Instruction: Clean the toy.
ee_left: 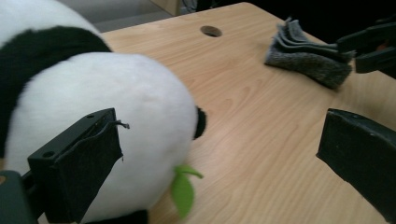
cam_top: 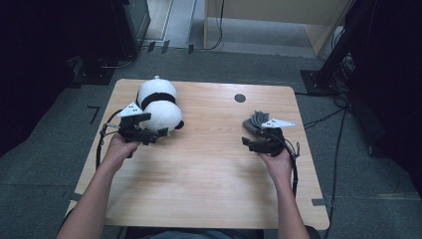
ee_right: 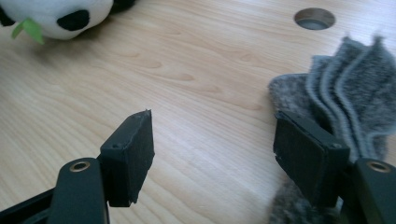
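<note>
A black-and-white plush panda (cam_top: 158, 104) lies at the table's far left, with a green leaf (ee_left: 183, 189) at its mouth. My left gripper (cam_top: 155, 134) is open right at the panda's near side; in the left gripper view the left jaw stands against the white plush (ee_left: 116, 98) and the other jaw is far apart over bare wood. A stack of folded grey felt cloths (cam_top: 255, 120) lies at the right. My right gripper (cam_top: 253, 142) is open just in front of the stack; the cloths (ee_right: 345, 88) sit behind its right jaw, with only wood between the jaws.
The wooden table (cam_top: 209, 169) has a round cable hole (cam_top: 240, 98) near its far edge. Grey carpet, cables and dark stands surround the table. The panda (ee_right: 56, 16) shows at the top left of the right gripper view.
</note>
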`<act>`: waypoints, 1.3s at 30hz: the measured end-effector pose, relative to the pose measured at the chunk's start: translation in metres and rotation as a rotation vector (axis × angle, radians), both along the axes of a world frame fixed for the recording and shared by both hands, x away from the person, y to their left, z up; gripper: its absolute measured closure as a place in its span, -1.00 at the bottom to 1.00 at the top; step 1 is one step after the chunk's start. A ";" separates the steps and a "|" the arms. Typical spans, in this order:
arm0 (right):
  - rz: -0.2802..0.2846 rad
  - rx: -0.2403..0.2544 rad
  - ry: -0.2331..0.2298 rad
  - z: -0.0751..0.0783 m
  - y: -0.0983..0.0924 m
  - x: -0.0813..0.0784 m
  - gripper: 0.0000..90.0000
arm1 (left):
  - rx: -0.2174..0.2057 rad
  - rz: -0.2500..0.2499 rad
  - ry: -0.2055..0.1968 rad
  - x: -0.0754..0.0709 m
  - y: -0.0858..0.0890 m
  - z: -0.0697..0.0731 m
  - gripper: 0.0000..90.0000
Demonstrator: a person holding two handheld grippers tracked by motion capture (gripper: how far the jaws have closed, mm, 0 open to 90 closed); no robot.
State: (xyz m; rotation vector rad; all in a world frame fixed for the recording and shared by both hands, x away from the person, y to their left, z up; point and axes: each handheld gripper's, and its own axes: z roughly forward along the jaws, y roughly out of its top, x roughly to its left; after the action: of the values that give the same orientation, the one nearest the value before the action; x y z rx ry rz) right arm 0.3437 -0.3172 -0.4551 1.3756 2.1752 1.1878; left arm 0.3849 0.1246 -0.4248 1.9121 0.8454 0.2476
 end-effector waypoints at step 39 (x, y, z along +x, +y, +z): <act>0.126 -0.061 0.065 -0.061 0.078 -0.008 -0.35 | 0.296 -0.197 0.118 -0.028 -0.105 -0.090 -1.00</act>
State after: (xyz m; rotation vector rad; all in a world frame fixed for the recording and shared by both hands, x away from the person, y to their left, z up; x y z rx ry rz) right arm 0.3353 -0.2393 -0.5156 1.2862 2.3541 1.1232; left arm 0.3569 0.0193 -0.5148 2.2898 0.7201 0.1464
